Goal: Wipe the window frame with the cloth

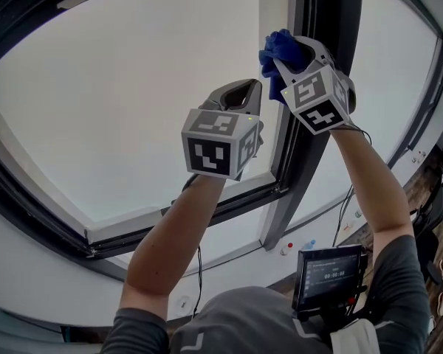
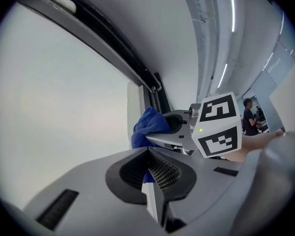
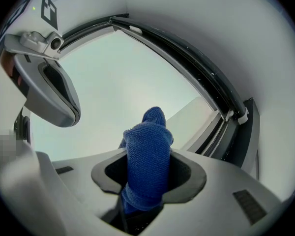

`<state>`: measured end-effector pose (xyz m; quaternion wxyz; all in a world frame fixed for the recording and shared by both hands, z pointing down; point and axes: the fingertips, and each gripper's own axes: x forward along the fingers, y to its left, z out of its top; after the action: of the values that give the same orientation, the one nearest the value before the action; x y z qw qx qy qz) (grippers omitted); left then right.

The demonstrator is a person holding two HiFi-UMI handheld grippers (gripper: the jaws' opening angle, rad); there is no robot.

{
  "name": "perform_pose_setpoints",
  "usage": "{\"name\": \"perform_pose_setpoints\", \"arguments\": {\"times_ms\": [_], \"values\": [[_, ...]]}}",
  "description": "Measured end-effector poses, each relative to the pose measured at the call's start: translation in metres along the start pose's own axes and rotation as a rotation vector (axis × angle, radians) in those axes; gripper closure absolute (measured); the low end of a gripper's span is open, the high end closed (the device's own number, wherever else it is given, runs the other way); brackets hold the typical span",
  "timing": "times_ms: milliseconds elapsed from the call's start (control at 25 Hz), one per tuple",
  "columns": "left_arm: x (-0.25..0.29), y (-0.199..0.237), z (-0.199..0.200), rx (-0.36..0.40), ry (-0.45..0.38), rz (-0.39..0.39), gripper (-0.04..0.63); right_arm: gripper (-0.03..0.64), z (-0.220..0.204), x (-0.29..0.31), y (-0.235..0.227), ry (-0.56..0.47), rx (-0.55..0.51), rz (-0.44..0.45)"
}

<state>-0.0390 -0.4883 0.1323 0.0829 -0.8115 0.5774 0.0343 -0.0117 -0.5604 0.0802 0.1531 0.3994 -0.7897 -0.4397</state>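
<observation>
Overhead, the right gripper [image 1: 284, 54] is raised to the dark upright member of the window frame [image 1: 321, 124], where two pale frosted glass panes [image 1: 133, 87] meet. Its two jaws are clamped on a bunched blue microfibre cloth [image 1: 279, 49], and the right gripper view shows the wad filling the gap between them, with a rounded tuft sticking out past the tips towards the glass. In the head view the cloth sits at the white inner strip of that upright, apparently against it – whether it truly touches cannot be settled from these angles. The left gripper [image 1: 240, 94] is held up just beside and below the right one, in front of the left pane. Its own view shows its jaws brought together to a thin slit with nothing gripped between them (the blue seen beyond is the cloth in the other gripper). Both grippers carry a grey cube with black-and-white square markers; the left one's cube [image 1: 220, 144] faces the head camera, and the right one's [image 1: 317, 98] sits at the wrist end. A small dark screen with pale digits [image 1: 328, 273] hangs at the person's chest, and in the left gripper view a person in dark clothes [image 2: 249, 116] stands far off in the room – under long ceiling light strips [image 2: 232, 6]
</observation>
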Motion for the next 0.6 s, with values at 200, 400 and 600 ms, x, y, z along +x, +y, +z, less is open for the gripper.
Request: {"name": "perform_pose_setpoints", "arguments": {"times_ms": [200,400,600], "values": [[-0.011,-0.004,-0.028,0.001,0.036,0.014,0.588,0.443,-0.017,-0.007,0.026,0.021,-0.007,0.02],[-0.013,0.001,-0.058,-0.008,0.078,0.03,0.588,0.443,-0.041,0.003,0.052,0.054,0.013,0.063],[-0.028,-0.006,-0.082,-0.027,0.1,0.057,0.588,0.443,-0.06,-0.013,0.075,0.072,0.013,0.071]]}}
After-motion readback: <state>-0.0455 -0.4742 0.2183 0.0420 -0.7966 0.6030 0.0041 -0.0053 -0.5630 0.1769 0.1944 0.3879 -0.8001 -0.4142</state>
